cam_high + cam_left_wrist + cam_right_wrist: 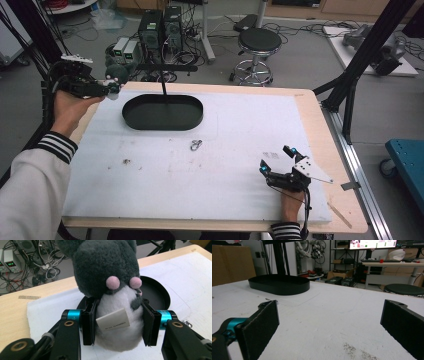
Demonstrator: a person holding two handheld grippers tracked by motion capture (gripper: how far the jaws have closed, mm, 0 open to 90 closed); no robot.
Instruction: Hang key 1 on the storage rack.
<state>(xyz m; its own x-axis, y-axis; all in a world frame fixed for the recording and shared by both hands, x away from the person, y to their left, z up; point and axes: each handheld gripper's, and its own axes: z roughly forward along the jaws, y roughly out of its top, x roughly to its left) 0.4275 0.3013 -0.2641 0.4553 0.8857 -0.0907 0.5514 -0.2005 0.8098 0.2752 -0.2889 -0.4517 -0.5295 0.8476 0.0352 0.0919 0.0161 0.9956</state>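
White foam mat (pixel 210 165) over a wooden table, cables and a stool on the workshop floor behind. Grey-and-white plush toy (pixel 110 287) pinched at its pale belly by the left gripper (pixel 117 323), pads pressed into both flanks, paper tag facing the camera; held aloft just off the near-left end of the black oval tray (pixel 163 112), likely so it can drop straight in. Soft body, so squeezed low and firmly to keep it upright. Small metal clip (pixel 195 145) lying just in front of the tray. Right gripper (pixel 278 162) resting low on the mat, well apart from the tray toward its right, jaws spread wide and empty, out of the way.
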